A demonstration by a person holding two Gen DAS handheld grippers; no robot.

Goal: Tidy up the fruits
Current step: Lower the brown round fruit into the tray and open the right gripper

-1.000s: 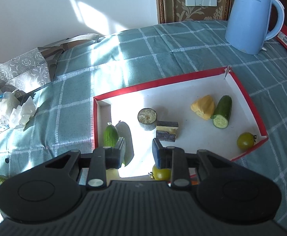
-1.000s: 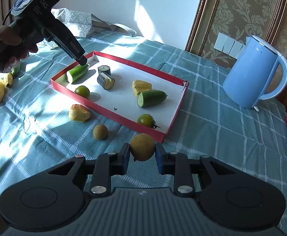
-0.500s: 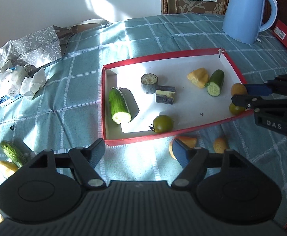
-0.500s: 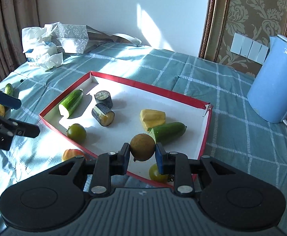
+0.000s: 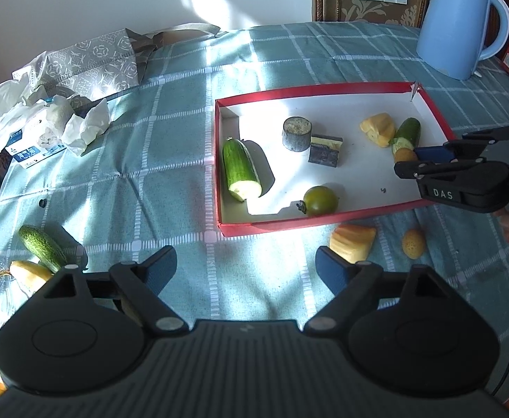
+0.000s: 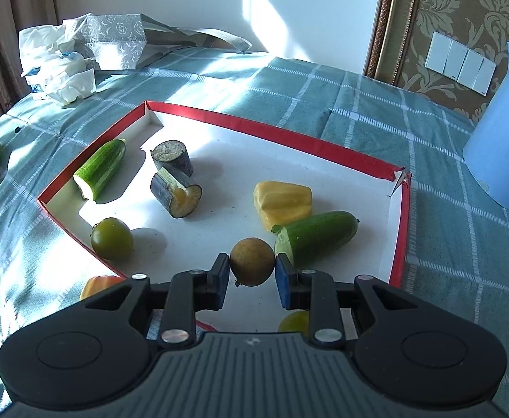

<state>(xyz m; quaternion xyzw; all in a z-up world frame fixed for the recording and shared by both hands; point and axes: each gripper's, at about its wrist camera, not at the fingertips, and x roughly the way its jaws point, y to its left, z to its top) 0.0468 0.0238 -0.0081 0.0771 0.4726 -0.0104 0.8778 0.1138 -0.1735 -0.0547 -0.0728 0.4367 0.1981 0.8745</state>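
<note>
The right gripper point(image 6: 251, 274) clenches a small brown round fruit point(image 6: 252, 266) over the red-rimmed tray point(image 6: 398, 244), just beside the cut cucumber point(image 6: 319, 235) there. The left gripper point(image 5: 245, 268), jaws opening and empty, hovers outside the tray's near edge.

Woven checked cloth point(image 5: 171, 146) over the bench, matt red-and-white cardboard tray point(image 5: 324, 92), glossy blue plastic kettle point(image 5: 456, 28), matt black plastic right tool point(image 6: 251, 271), dull rough-skinned round fruit point(image 6: 252, 261), shiny green tomato point(image 6: 111, 238), crumpled tissue paper point(image 5: 28, 122)
</note>
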